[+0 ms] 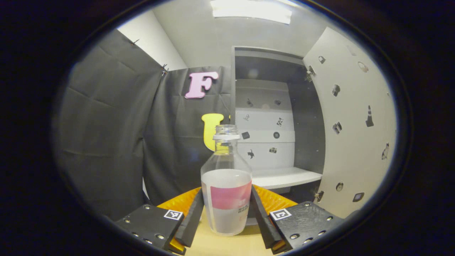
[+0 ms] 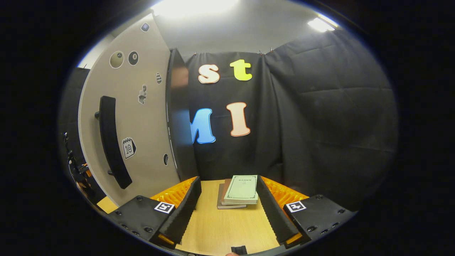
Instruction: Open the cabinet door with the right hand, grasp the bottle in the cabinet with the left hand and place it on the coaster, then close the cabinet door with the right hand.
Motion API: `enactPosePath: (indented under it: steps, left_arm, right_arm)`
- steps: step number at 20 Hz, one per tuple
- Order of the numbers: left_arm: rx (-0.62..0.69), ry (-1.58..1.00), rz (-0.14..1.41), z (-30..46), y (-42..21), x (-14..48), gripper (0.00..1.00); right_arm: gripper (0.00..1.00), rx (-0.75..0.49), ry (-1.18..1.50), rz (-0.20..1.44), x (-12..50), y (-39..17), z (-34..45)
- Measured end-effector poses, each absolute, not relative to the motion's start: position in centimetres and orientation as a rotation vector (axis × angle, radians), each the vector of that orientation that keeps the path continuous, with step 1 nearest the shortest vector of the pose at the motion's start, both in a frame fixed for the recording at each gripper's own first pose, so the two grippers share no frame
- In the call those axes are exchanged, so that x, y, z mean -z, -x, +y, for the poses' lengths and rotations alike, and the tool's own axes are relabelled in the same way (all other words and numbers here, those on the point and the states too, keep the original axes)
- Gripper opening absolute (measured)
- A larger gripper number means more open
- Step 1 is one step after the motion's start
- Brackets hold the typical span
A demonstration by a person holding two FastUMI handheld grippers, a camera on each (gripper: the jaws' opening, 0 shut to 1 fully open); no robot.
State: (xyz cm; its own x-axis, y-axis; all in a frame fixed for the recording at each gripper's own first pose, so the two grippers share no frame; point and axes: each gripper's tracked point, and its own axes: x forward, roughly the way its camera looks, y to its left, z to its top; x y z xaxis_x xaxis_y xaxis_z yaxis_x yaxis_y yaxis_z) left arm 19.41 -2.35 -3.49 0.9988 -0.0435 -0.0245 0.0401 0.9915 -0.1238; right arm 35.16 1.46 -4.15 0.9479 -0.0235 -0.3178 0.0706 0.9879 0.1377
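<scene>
We noted a clear bottle [image 1: 226,185] with a pink-and-white label, a pale wooden desk [image 2: 220,227], a white sticker-dotted cabinet door [image 1: 355,124], and a pale green book [image 2: 242,187].

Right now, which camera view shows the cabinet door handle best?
The right gripper view: the dark handle stands in full on the outer face of the open cabinet door. The left gripper view shows the same door from its inner, sticker-covered face, with hinges at its edge and no handle.

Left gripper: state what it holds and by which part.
The left gripper holds the bottle by its lower body, a finger on each side at the label.
</scene>
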Motion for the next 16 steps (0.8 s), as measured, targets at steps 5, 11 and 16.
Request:
enactPosePath:
  steps: [5,11,16]
  left_arm:
    - [0.025,0.12,0.055,-1.9,-16.5,7.7,0.72]
    - [-0.009,0.137,0.14,-1.1,-13.4,15.4,0.72]
    - [-0.042,0.152,0.184,-0.9,-11.3,20.6,0.74]
  right_arm:
    - [0.98,0.045,-0.133,0.285,3.2,-35.2,1.5]
    - [0.98,0.138,-0.212,0.247,3.3,-35.2,-0.6]
    - [0.98,0.204,-0.252,0.233,3.6,-34.7,-2.2]
